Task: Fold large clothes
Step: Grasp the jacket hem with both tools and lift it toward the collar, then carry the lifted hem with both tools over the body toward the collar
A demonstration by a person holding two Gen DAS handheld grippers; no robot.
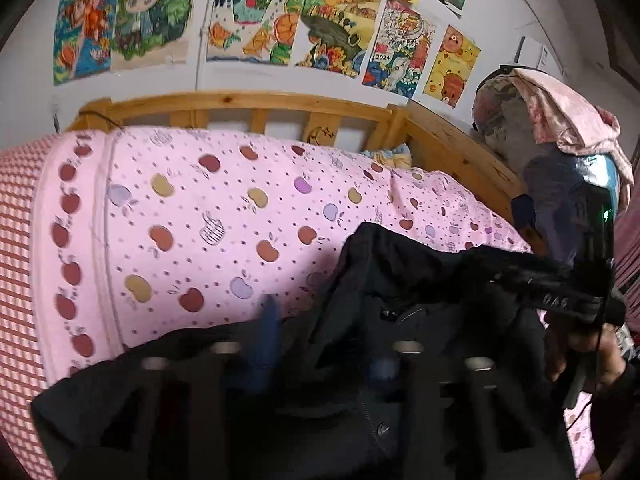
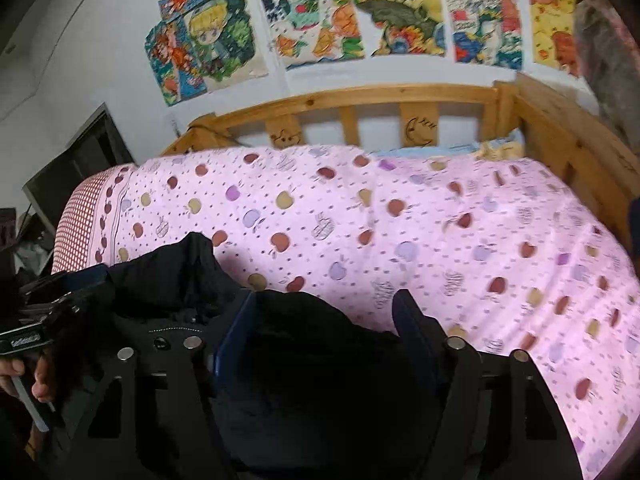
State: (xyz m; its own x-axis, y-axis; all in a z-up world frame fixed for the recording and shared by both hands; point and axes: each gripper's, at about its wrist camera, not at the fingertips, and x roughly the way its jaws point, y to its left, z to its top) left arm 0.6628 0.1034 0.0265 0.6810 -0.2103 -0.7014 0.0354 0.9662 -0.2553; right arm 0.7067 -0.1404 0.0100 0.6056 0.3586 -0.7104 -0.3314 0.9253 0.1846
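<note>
A black jacket (image 2: 304,344) lies bunched on the bed's pink apple-print quilt (image 2: 440,220), the right claw (image 2: 324,320) spread around a fold, the left claw (image 1: 320,344) seemingly pinching cloth to lift it.

My left gripper (image 1: 324,344) and right gripper (image 2: 324,320) are black frames with dark blue fingers and silver round bolts (four each). A green light glows on one body; bare skin shows on my hands.
</note>
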